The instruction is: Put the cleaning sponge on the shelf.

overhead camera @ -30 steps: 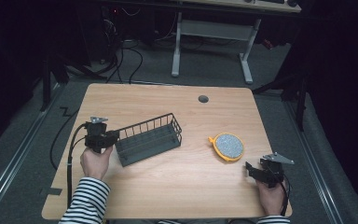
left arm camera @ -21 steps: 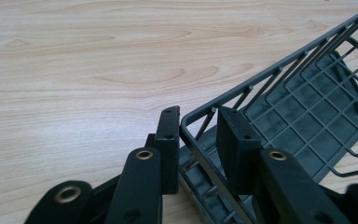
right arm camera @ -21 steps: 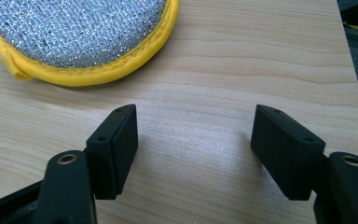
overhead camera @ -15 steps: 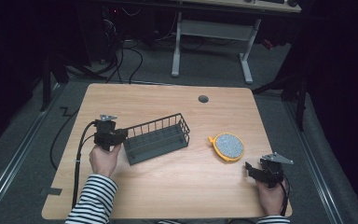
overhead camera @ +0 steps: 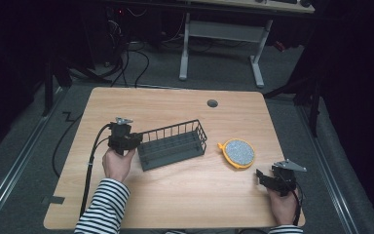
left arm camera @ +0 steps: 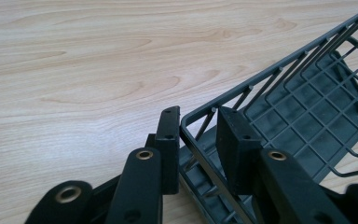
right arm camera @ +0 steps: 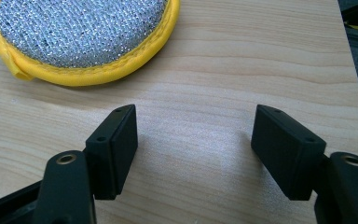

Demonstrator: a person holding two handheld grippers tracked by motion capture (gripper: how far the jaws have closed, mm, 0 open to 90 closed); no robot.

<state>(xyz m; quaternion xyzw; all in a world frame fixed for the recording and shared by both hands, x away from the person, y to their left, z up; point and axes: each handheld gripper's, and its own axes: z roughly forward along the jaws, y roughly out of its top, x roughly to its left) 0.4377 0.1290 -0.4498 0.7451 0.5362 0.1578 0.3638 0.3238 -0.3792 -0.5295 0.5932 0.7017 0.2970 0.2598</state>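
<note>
Left gripper (overhead camera: pixel 132 140) was clamped on the left end wall of the wire basket (overhead camera: pixel 173 144), one jaw outside the rim, one inside, as the left gripper view showed with the basket (left arm camera: pixel 303 107) wire pinched between the pads. Basket sat on the wooden desk (overhead camera: pixel 175 105), left of centre, long side running slightly uphill to the right in the high view. Round scrubbing pad (overhead camera: pixel 238 153), silver mesh with yellow edge, lay flat just right of the basket, not touching it. Right gripper (overhead camera: pixel 260 175) rested near the desk's right front corner, jaws wide apart, nothing between them; right gripper view had the pad (right arm camera: pixel 81 32) just ahead of the open jaws, near but apart.
</note>
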